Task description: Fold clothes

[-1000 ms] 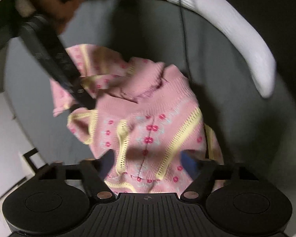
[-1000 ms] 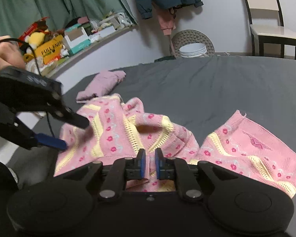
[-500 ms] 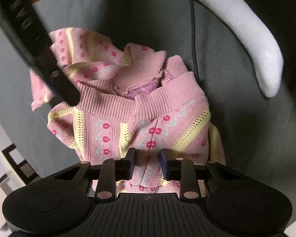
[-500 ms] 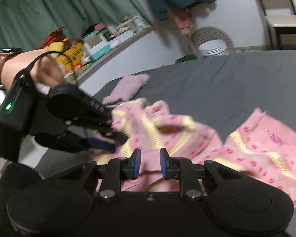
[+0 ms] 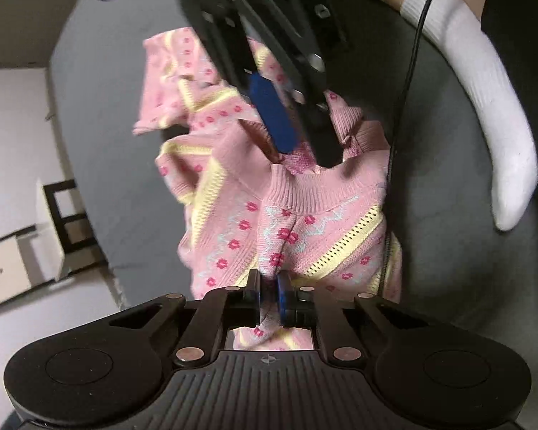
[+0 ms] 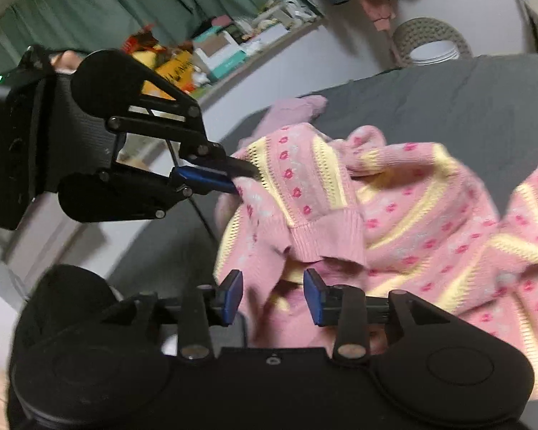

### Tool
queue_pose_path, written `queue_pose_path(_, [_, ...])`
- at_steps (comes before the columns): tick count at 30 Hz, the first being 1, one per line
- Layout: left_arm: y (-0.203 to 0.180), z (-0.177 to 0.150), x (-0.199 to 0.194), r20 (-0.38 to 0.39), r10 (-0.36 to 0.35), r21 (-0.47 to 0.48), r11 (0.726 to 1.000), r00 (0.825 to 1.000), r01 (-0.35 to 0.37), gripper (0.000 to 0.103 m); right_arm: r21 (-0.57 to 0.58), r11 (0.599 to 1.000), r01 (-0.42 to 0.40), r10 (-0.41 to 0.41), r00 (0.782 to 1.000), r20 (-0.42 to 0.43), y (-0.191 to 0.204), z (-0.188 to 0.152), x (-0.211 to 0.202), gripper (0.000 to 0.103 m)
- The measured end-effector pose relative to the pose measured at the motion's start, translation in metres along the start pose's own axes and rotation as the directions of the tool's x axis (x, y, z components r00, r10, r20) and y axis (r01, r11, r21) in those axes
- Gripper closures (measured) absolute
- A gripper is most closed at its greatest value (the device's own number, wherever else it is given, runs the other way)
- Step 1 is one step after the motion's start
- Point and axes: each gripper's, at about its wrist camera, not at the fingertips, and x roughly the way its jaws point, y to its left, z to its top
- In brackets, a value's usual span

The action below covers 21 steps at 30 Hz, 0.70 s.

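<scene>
Looking along your left gripper [image 5: 268, 292], you see its fingers pinched narrow on a small fold of the pink sweater [image 5: 297, 215], which hangs bunched over the grey bed [image 5: 100, 125]; that thin bite could slip if you pull, and the black cable [image 5: 407, 82] beside the sock [image 5: 484, 82] crosses the knit and may snag. From the right gripper [image 6: 272, 295], your fingers stand wide and hold nothing, so the ribbed hem [image 6: 326, 240] just ahead sags loose, with another pink garment [image 6: 294, 111] lying beyond.

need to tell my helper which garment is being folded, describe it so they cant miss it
On the dark grey bed, look between the two tools. It is the crumpled pink knit sweater with yellow stripes and red flowers; the mauve garment behind it is plain.
</scene>
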Motion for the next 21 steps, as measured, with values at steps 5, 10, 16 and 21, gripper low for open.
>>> queue_pose_path(5, [0.007, -0.008, -0.027, -0.025, 0.039, -0.073, 0.997, 0.999, -0.040, 0.095, -0.041, 0.999, -0.016, 0.018, 0.998, 0.058, 0.012, -0.001, 0.001, 0.065])
queue_pose_path(10, [0.015, -0.014, -0.053, -0.055, 0.041, -0.204, 0.978, 0.998, -0.052, 0.095, -0.347, 0.931, 0.117, -0.035, 0.972, 0.234, 0.057, -0.009, -0.023, 0.060])
queue_pose_path(16, [0.017, -0.003, -0.072, -0.071, 0.021, -0.313, 0.949, 0.997, -0.042, 0.095, -0.665, 0.653, 0.363, -0.020, 0.886, 0.463, 0.117, -0.043, -0.024, 0.054])
queue_pose_path(21, [0.031, 0.001, -0.074, -0.076, 0.004, -0.415, 0.909, 0.997, -0.035, 0.095, -0.754, 0.353, 0.555, -0.182, 0.831, 0.526, 0.139, -0.069, 0.013, 0.060])
